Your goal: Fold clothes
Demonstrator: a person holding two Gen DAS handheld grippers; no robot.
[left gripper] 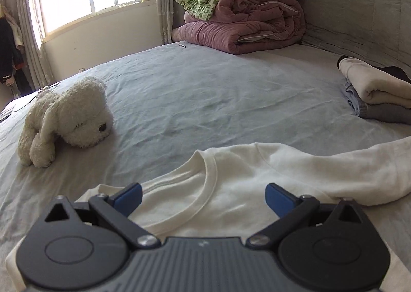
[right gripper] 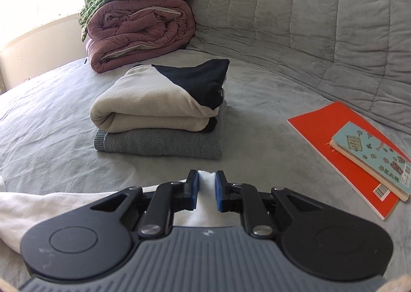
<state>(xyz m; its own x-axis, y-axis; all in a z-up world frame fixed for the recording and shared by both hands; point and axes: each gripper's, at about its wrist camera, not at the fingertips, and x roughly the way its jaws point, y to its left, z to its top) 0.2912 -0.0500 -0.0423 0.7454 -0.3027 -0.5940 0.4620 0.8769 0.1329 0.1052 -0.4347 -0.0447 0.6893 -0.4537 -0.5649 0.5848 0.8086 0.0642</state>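
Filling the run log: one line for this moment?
step: fold white shirt | left gripper: open above collar | right gripper: shut on white fabric | folded stack: on bed

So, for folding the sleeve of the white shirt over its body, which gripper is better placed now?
Probably the right. The right gripper is already shut on white shirt fabric, apparently the sleeve end. The left gripper hangs open above the collar, gripping nothing.

Black grippers (left gripper: pixel 203 197), blue pads (right gripper: pixel 194 190), silver screws
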